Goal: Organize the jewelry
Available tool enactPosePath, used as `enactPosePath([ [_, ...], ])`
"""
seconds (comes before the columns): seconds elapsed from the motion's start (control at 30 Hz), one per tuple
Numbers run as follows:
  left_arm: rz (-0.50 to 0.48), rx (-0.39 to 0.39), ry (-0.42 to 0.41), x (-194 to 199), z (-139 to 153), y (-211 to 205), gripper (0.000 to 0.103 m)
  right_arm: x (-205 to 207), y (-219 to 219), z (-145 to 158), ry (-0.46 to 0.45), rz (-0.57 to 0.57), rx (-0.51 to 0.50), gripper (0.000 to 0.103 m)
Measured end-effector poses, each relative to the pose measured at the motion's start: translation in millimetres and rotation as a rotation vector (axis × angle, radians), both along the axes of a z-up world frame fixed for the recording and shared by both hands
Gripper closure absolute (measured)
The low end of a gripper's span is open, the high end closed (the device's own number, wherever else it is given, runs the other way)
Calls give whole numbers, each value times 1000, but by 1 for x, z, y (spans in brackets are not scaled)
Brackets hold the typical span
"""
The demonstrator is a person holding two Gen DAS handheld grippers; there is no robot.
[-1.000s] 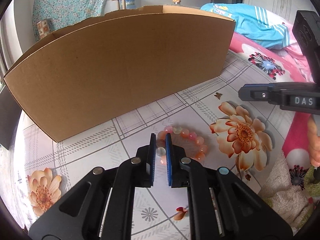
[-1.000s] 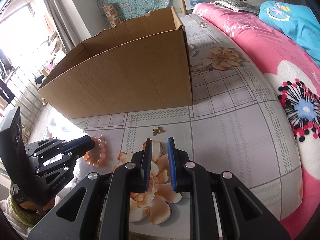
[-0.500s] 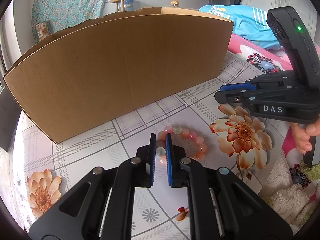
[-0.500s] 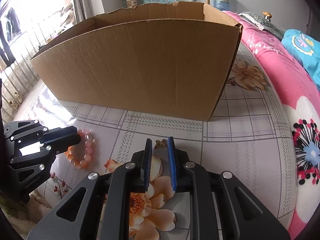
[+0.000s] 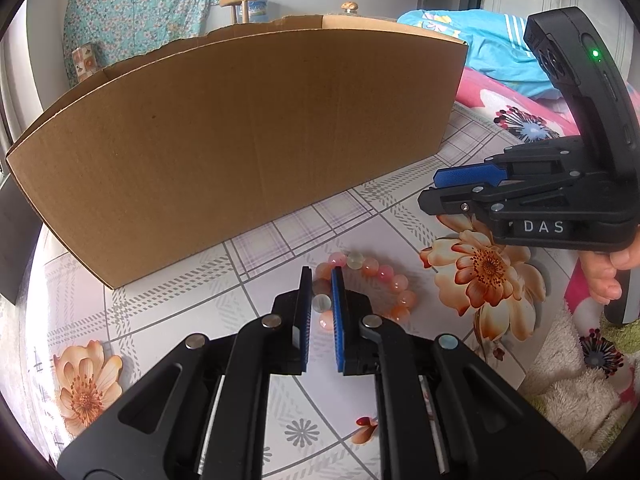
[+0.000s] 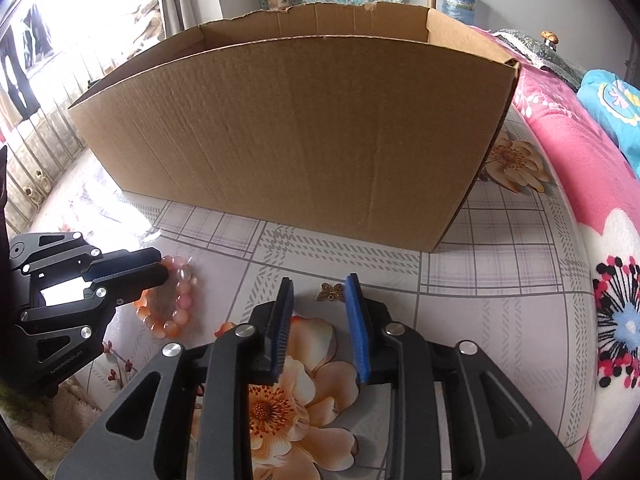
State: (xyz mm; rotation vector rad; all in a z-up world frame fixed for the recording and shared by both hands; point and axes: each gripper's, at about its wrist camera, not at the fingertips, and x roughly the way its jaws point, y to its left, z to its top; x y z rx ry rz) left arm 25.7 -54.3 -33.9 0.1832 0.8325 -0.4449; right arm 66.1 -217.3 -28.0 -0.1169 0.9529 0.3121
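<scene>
Beads of the pink-orange bracelet [image 5: 372, 280] sit pinched in left jaws; right jaws opening, empty.

Both my grippers, left [image 5: 321, 300] and right [image 6: 318, 312], were matte black linkage frames with round silver pivot pins and ribbed blue pads [image 6: 357, 332], the right one's body [image 5: 560, 216] lettered "DAS" in white beneath a handle [image 5: 580, 92] showing a green lamp.

Floral tablecloth [image 6: 500, 264], cardboard box [image 6: 300, 140], bead bracelet [image 5: 384, 280], butterfly charm [image 6: 331, 292]
</scene>
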Motion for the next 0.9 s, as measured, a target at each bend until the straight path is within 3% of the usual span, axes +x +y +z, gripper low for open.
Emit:
enactPosePath([
  [0.2,-1,0,0,0,0,0,94,0,1,-1,-14,-1,-14,74],
  [0.5,-1,1,-2,0,0,0,94,-1,-7,-2,-16,-32,-1,90],
  [0.9,0,-5,0,1,1,0,94,-6,-16,4,-19,-73,57,90],
])
